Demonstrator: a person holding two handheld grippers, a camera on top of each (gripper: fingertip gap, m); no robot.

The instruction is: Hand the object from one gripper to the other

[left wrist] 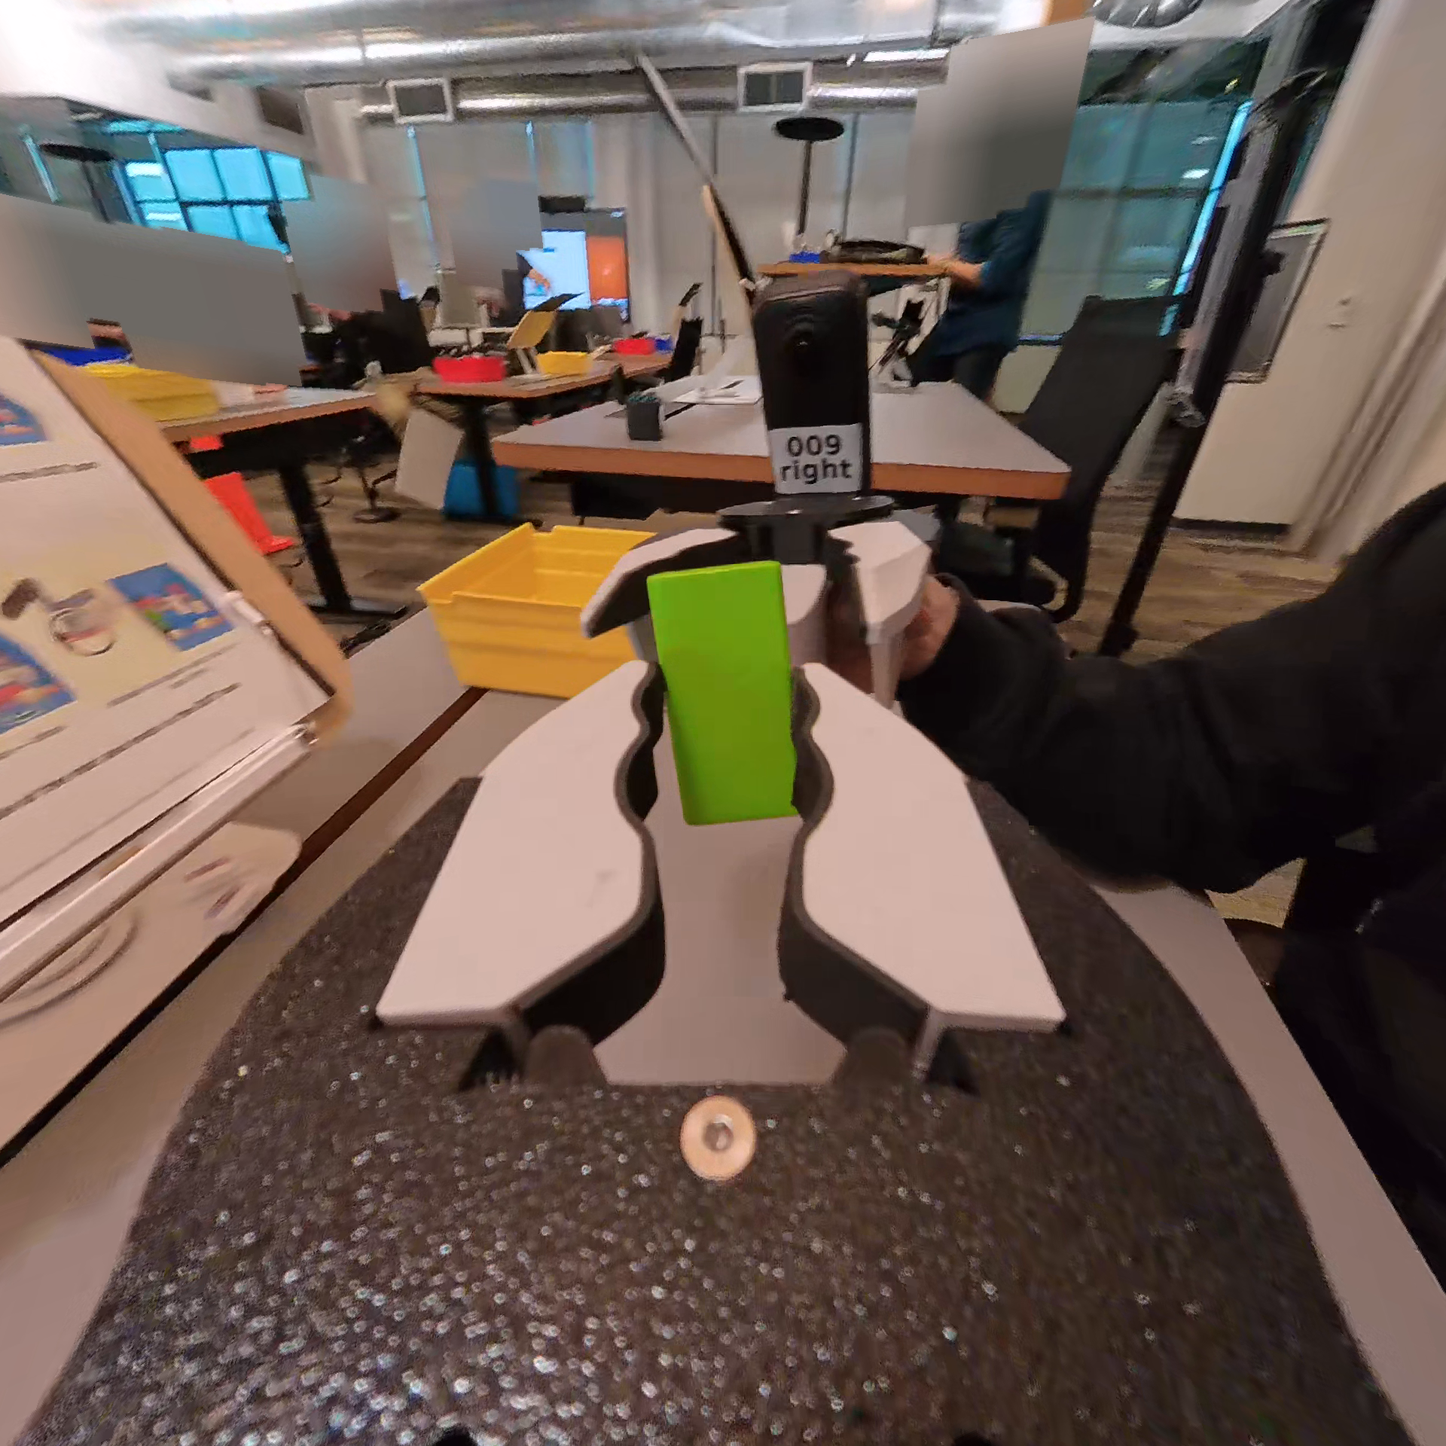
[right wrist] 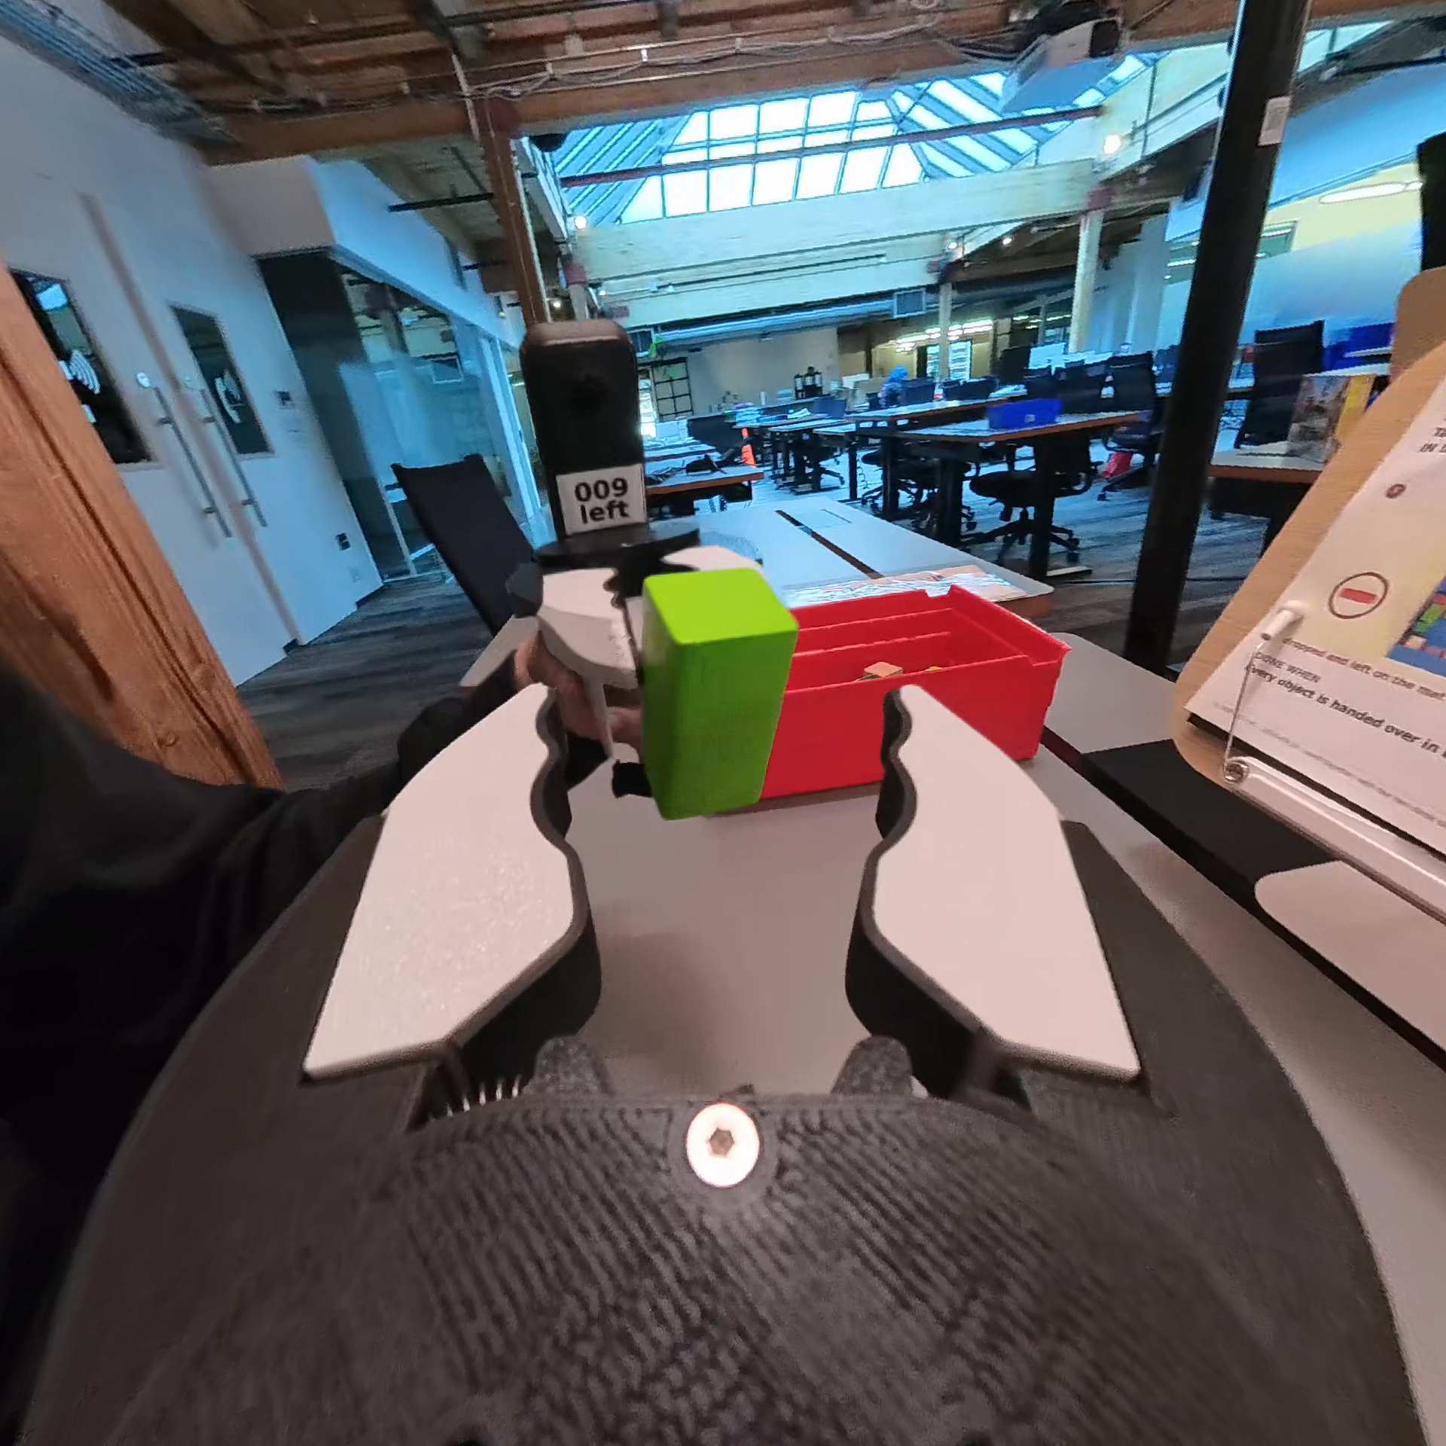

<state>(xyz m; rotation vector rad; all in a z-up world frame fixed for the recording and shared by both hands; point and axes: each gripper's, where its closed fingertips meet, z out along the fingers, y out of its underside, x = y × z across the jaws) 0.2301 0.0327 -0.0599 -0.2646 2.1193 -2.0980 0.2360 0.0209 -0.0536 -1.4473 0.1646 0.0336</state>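
The green block stands upright in the left hand-held gripper, long axis running twelve to six, both dark pads pressed on its narrow flanks around the lower half. That leaves the upper half free, and everything turns on it.

Over in the right wrist view, the right hand-held gripper is spread wide, nothing in it, fingers well apart. The green block sits at twelve o'clock from it, a touch toward eleven, just beyond the fingertips and nearer the nine o'clock finger than the three o'clock one. It is not yet between the pads; no contact on either side.

From the left wrist view, the right hand-held gripper faces in from twelve o'clock, open jaws framing the block's top end, a sleeved hand at two o'clock behind it.

The two tools are nose to nose, so the receiver looks to need a short push straight ahead, nudged toward eleven, to centre the block before closing. Its fingers seem set to meet the block's broad faces, across the giver's grip, which should keep the fingers from clashing.

Behind the block, at one o'clock on the desk, sits a red bin; a yellow bin shows at ten o'clock in the left wrist view.
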